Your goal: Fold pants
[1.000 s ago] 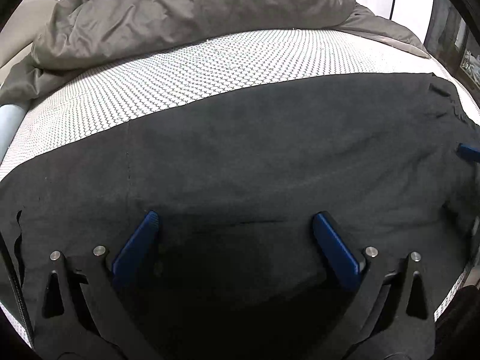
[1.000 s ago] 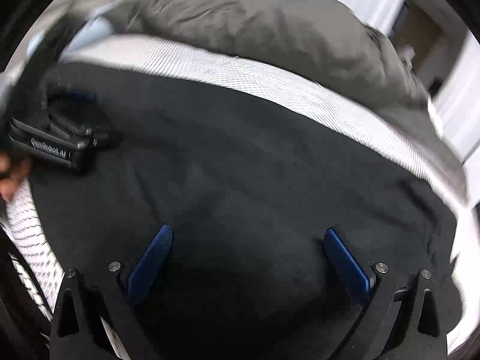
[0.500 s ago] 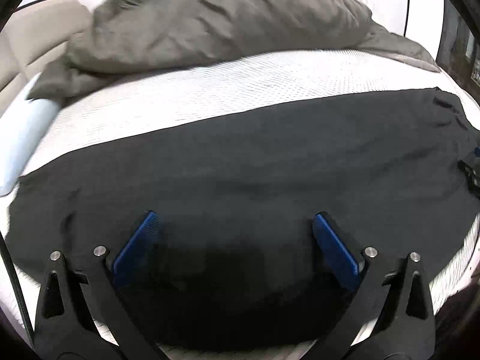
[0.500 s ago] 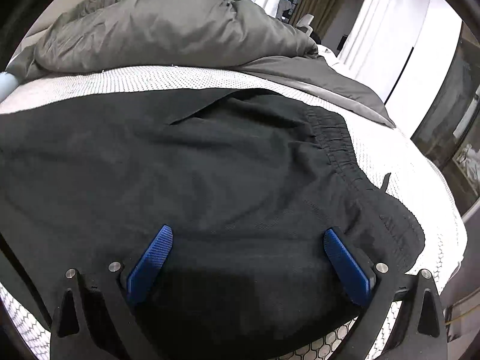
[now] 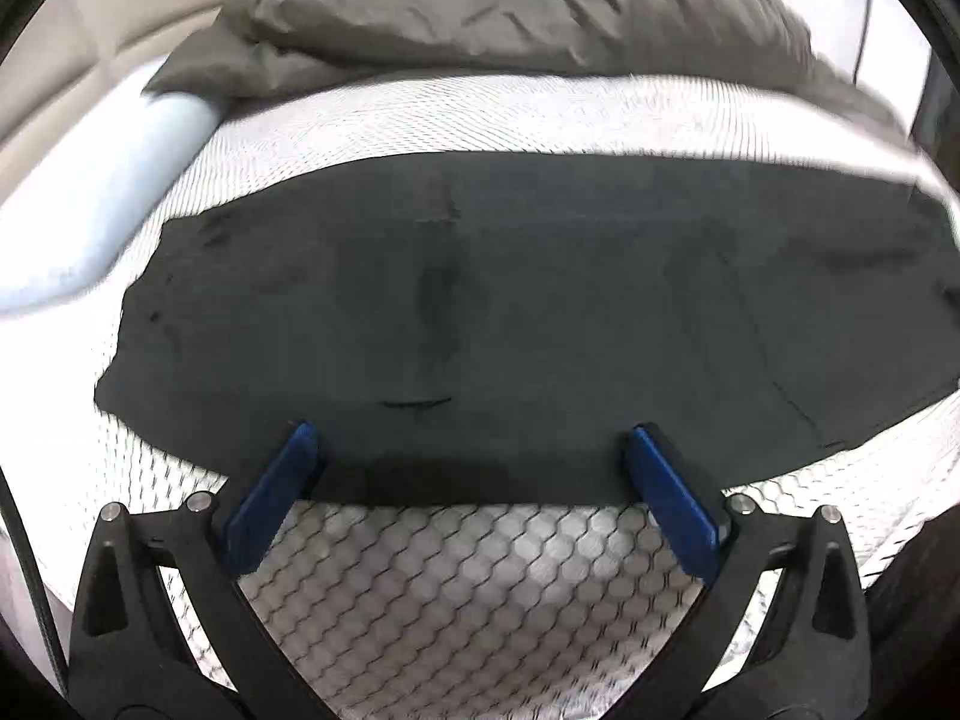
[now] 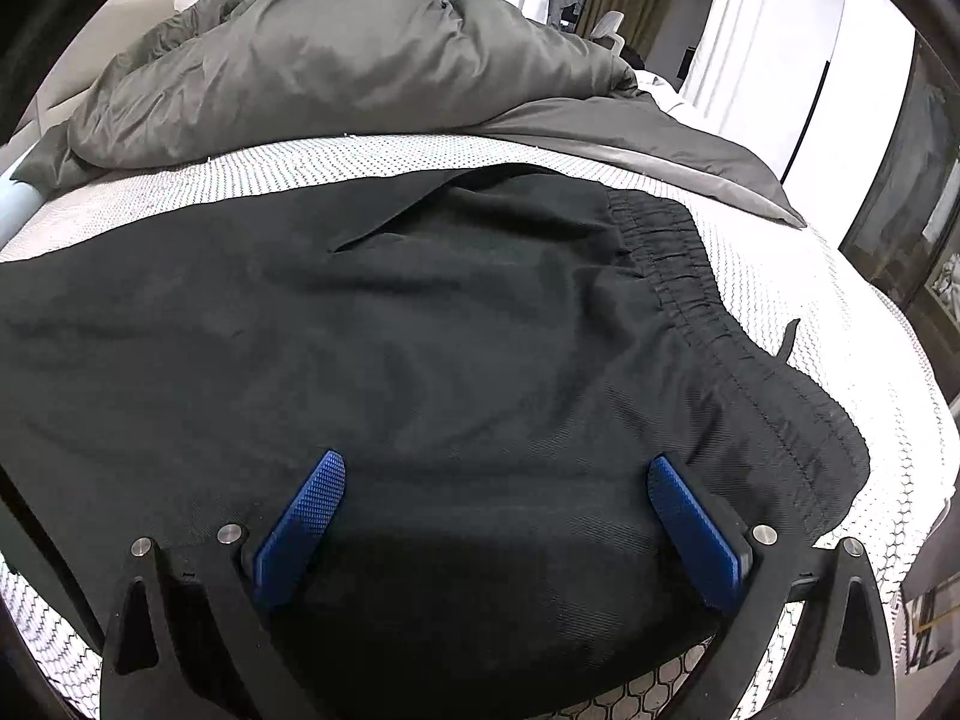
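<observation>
Black pants (image 5: 510,312) lie flat across the bed (image 5: 456,588), on its white honeycomb-pattern cover. Elastic waistband (image 6: 696,276) at 2 o'clock in the right wrist view. Grey duvet (image 6: 336,66) heaped at 12 o'clock. Left gripper (image 5: 474,480): fingers spread, over the near pants edge. Right gripper (image 6: 495,510): fingers spread, above the fabric, pinching nothing.

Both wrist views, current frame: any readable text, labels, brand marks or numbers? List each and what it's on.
None readable in either view.
black pants: no tag or print visible, including along the waistband.
left gripper and right gripper: blue pads and black frames show no markings.
grey duvet and honeycomb-pattern mattress: pattern only, no lettering.
framed panel at the right edge: too small and distorted to tell.
</observation>
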Demonstrator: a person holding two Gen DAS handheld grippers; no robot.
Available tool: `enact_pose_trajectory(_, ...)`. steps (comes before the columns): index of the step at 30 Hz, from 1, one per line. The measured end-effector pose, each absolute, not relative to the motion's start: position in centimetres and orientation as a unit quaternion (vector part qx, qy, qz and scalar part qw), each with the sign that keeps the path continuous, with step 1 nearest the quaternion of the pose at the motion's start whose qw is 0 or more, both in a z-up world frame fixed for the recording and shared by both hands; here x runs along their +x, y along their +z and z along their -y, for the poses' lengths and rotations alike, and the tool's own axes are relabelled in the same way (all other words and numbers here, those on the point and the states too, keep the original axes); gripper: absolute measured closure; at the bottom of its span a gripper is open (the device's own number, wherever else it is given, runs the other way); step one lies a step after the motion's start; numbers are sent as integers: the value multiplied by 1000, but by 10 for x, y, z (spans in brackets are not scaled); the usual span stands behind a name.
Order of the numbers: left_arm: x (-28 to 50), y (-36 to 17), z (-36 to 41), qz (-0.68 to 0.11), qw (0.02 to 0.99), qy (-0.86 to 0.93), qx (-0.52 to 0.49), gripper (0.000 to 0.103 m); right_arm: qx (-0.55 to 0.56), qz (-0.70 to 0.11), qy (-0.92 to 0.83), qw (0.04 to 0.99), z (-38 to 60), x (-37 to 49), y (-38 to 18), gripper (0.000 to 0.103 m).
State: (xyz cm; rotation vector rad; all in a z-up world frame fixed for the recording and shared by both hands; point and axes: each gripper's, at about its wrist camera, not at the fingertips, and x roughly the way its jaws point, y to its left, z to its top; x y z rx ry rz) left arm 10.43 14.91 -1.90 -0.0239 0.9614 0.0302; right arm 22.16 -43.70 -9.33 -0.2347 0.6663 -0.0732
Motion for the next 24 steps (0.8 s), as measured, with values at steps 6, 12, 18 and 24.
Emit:
enact_pose_trajectory(6, 123, -17, -211, -461, 881, 100, -40, 0, -117, -326, -36, 938, 438, 223, -92, 1)
enact_pose_trajectory(12, 135, -35, -260, -462, 864, 198, -25, 0, -115, -326, -35, 938, 439, 223, -93, 1)
enact_pose_trajectory(18, 117, -24, -302, -447, 849, 256, -116, 2, -117, -326, -36, 937, 436, 225, -93, 1)
enact_pose_trajectory(24, 155, 4, -242, -406, 888, 215, 18, 1, -118, -326, -39, 937, 435, 227, -93, 1)
